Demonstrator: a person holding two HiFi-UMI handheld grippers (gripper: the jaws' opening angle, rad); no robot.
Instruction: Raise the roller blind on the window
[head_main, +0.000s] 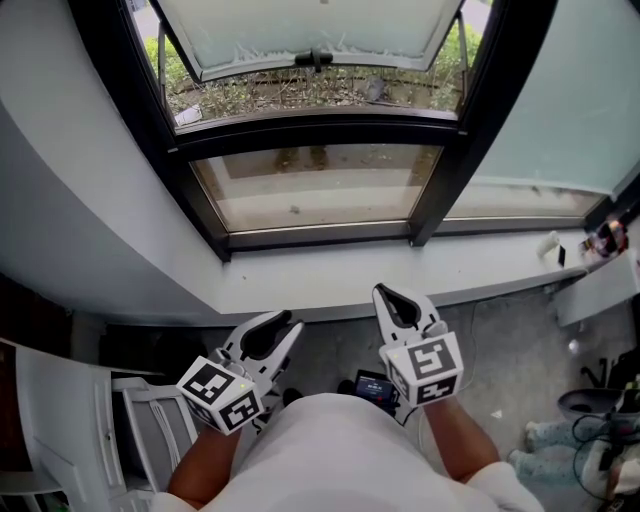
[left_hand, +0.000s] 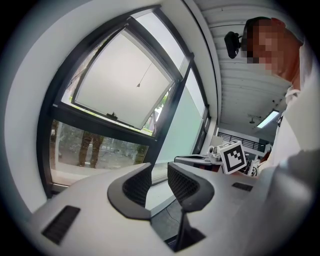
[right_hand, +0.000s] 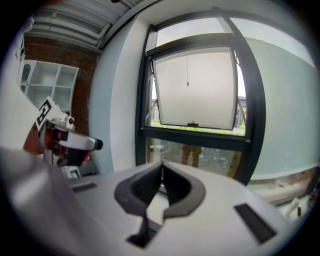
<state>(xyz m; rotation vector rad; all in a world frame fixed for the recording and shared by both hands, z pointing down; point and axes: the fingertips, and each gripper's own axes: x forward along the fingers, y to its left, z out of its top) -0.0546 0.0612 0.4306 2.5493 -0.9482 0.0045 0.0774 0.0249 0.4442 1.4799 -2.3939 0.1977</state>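
— Pale window sill (head_main: 320, 280) ahead; roller blind (right_hand: 195, 85) above it, down over the tilted sash.
— Short of the sill, your left gripper (head_main: 283, 325) spread, empty; your right gripper (head_main: 383, 292) pressed together, empty.

Item: roller blind (right_hand: 195, 87) | Look: plain off-white sheet, held flat | State: drawn fully down | Place: spread over the whole upper pane of the black window frame (right_hand: 195, 136) | Pull cord (right_hand: 188, 70): thin, hung straight to mid-pane, ended by a small bead
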